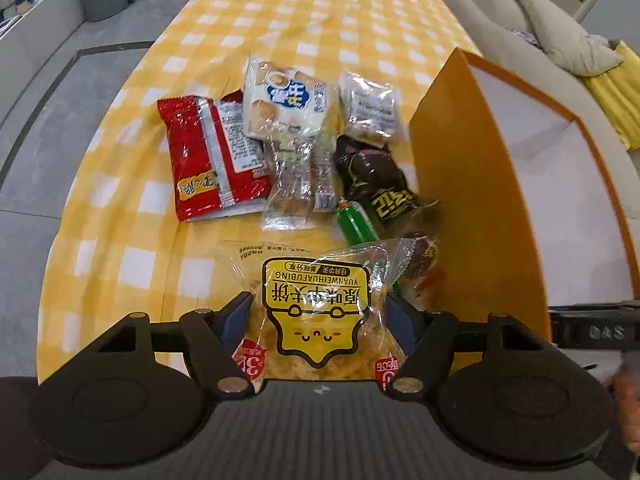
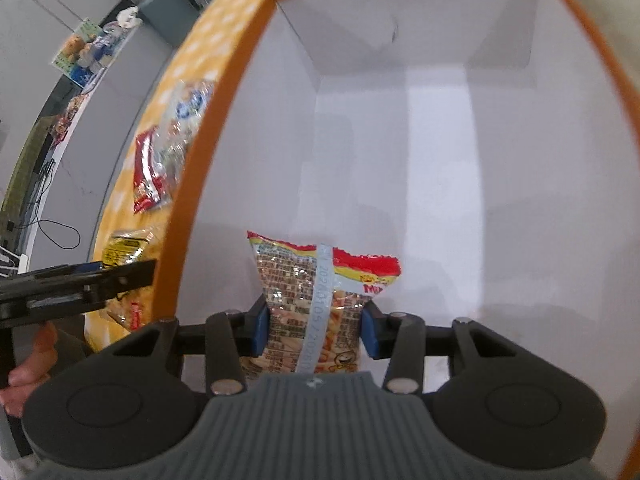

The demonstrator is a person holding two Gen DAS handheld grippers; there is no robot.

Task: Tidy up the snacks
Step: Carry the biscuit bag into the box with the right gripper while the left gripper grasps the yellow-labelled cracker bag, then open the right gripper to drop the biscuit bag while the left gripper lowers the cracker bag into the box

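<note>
Pinching the yellow-label waffle packet (image 1: pixel 316 312) in your left gripper (image 1: pixel 318 310), snack pile ahead, your right gripper (image 2: pixel 314 328) clamping a snack bag (image 2: pixel 316 308) inside the orange box (image 2: pixel 400 140).

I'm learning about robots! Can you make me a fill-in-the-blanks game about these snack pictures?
1. The tablecloth has yellow and ____ checks.
2. The box is orange outside and ____ inside.
3. The right gripper holds a snack bag over the inside of the ____.
4. The left gripper has a clear packet with a ____ label.

Answers: white, white, box, yellow
</note>
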